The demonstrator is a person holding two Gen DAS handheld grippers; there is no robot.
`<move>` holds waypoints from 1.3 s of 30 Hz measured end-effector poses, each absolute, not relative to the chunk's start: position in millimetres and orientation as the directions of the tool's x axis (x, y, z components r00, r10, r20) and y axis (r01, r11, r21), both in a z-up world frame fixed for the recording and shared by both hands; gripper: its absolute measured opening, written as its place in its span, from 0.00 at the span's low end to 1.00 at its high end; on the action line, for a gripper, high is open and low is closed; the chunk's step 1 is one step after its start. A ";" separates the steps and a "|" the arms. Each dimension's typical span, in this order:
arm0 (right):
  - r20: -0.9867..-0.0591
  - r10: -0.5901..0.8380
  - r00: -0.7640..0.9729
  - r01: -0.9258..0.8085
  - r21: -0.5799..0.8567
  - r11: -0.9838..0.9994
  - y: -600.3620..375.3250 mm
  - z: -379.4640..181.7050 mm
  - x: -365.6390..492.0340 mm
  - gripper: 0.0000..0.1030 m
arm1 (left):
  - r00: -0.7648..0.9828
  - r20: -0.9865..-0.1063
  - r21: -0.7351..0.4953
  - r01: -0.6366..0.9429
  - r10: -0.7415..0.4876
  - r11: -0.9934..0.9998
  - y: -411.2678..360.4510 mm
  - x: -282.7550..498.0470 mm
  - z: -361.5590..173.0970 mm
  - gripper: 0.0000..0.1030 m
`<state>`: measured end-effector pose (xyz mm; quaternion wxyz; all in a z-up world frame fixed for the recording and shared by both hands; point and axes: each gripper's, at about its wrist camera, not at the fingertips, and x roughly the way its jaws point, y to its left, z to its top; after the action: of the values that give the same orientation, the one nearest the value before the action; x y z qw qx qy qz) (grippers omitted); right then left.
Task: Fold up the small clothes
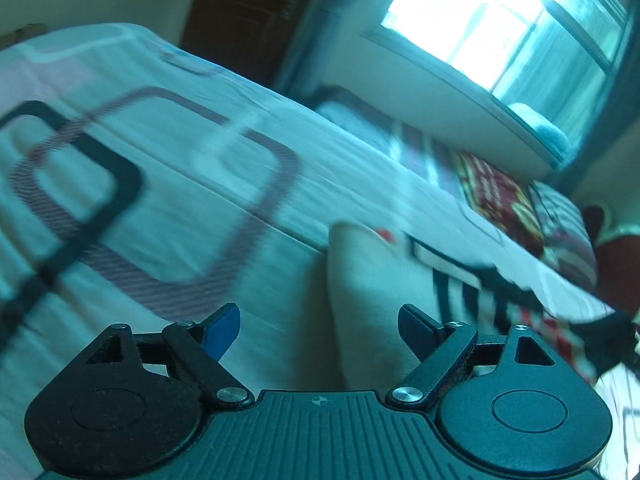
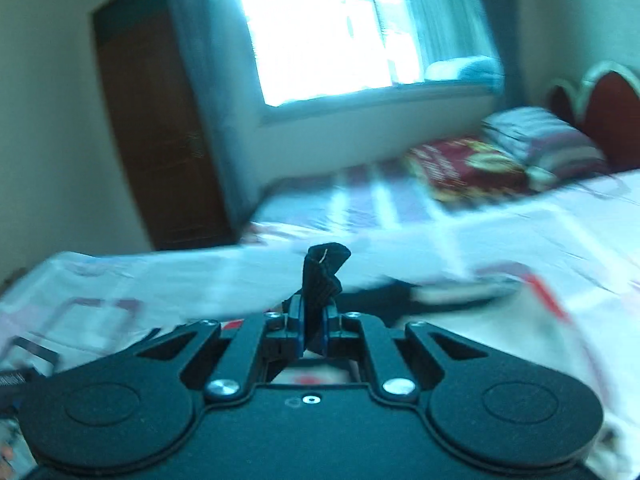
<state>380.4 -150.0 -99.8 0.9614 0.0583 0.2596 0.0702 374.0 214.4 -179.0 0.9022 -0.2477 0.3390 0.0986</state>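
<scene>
My right gripper [image 2: 314, 320] is clenched tight, its blue-edged pads pinching a fold of black ribbed fabric [image 2: 322, 276] that sticks up above the fingertips in a crumpled tuft. Behind the tuft, in the right wrist view, more dark cloth trails across the white patterned bedsheet [image 2: 500, 240], though blur keeps me from telling how it lies. My left gripper [image 1: 319, 326] is spread wide with nothing between its fingers [image 1: 224, 326] and touches nothing I can make out. Beyond it lies the small garment [image 1: 384, 300], cream-coloured with black stripes and red marks toward its right side, resting on the bed. At the far right of that view a black shape grips the striped end, too smeared for me to identify.
</scene>
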 end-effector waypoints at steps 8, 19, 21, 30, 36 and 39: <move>-0.608 0.031 0.793 0.059 0.127 0.990 -217.8 -155.7 371.4 0.08 | 0.686 -0.727 -0.292 -0.338 0.022 0.895 165.8 388.9 -199.6 0.83; -0.674 0.188 0.715 0.068 0.335 0.940 -246.0 -169.0 387.3 0.30 | 0.675 -0.735 -0.270 -0.371 0.059 0.888 167.1 423.8 -194.6 0.83; -0.679 0.203 0.706 0.058 0.341 0.938 -245.2 -173.0 389.8 0.17 | 0.658 -0.751 -0.267 -0.385 0.060 0.883 170.3 437.1 -200.8 0.83; -0.688 0.088 0.721 0.020 0.147 0.989 -246.3 -172.0 382.2 0.11 | 0.686 -0.727 -0.285 -0.360 0.045 0.888 171.1 477.0 -202.7 0.45; -0.620 0.018 0.784 0.063 0.109 0.992 -247.1 -155.4 374.9 0.25 | 0.708 -0.699 -0.262 -0.389 0.104 0.883 176.0 477.6 -208.5 0.24; -0.555 0.010 0.832 0.047 0.089 0.995 -241.9 -141.8 368.8 0.25 | 0.701 -0.703 -0.236 -0.388 0.120 0.891 175.5 479.3 -207.6 0.24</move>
<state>368.8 -241.9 -141.8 0.9557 0.0493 0.2899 -0.0098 479.3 175.5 -207.6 0.9032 -0.1865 0.3601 0.1405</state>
